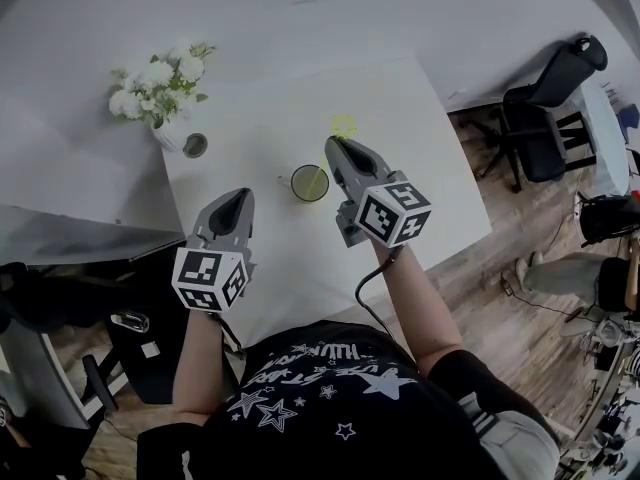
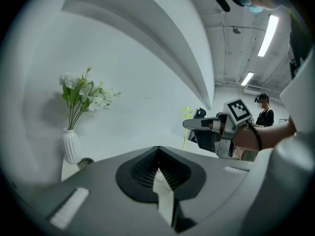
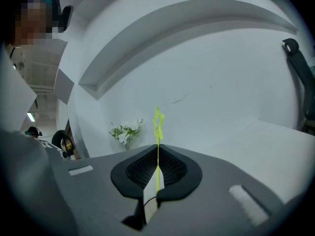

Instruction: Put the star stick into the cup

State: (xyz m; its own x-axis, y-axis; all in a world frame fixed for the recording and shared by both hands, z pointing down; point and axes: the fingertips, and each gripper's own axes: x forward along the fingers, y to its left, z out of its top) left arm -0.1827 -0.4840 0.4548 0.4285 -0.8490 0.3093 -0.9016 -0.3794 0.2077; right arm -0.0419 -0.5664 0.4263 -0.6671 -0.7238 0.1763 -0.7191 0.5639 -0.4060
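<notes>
A dark cup (image 1: 309,183) stands near the middle of the white table (image 1: 420,208). My right gripper (image 1: 333,143) hovers just right of it, shut on the thin yellow-green star stick (image 1: 343,125). The star points away from me and the stick's lower end shows over the cup's mouth. In the right gripper view the star stick (image 3: 158,124) rises upright from between the closed jaws of my right gripper (image 3: 157,159). My left gripper (image 1: 243,194) is shut and empty, left of the cup. From the left gripper (image 2: 158,157) view I see the right gripper (image 2: 206,124) and the star stick (image 2: 186,113).
A white vase of white flowers (image 1: 160,83) stands at the table's far left corner with a small dark round object (image 1: 195,145) beside it. Black office chairs (image 1: 545,98) stand on the wooden floor to the right. A white wall lies beyond the table.
</notes>
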